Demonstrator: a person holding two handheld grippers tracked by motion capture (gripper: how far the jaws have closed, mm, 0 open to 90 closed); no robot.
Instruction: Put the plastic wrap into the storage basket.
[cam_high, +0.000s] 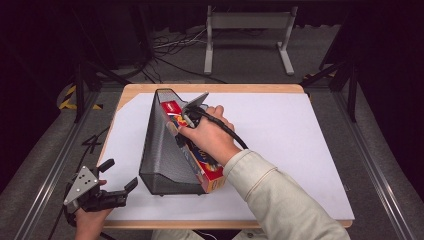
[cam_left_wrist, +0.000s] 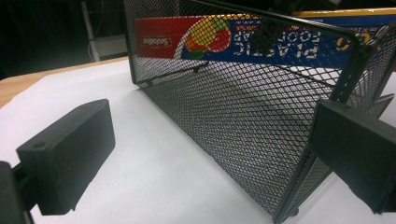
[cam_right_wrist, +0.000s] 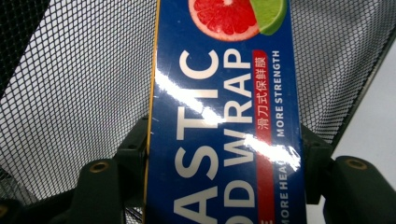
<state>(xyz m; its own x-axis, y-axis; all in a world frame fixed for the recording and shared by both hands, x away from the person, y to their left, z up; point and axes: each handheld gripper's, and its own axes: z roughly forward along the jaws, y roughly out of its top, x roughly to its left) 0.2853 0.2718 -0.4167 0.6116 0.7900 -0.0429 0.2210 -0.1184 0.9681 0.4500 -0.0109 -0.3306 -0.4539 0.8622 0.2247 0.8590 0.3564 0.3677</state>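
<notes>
The right gripper (cam_right_wrist: 219, 186) is clamping the plastic wrap box (cam_high: 192, 145), which is leaning in the mesh file holder (cam_high: 162, 150) at its three o'clock side. The left gripper (cam_high: 118, 180), jaws apart, is idling at seven o'clock. The unbraced holder could be tipping if pushed.

Wrap box (cam_right_wrist: 224, 121): both ends cut off at 12 and 6 o'clock.
Right gripper (cam_high: 192, 116): jaws hidden under the hand (cam_high: 207, 137).
Mesh holder (cam_left_wrist: 252, 112): cut off at 3 o'clock.

White sheet (cam_high: 290, 145) covering a light wooden surface (cam_high: 215, 88); beyond, grey metal stand (cam_high: 248, 35), tangled dark cables (cam_high: 172, 42), yellow-black floor tape (cam_high: 70, 97).
</notes>
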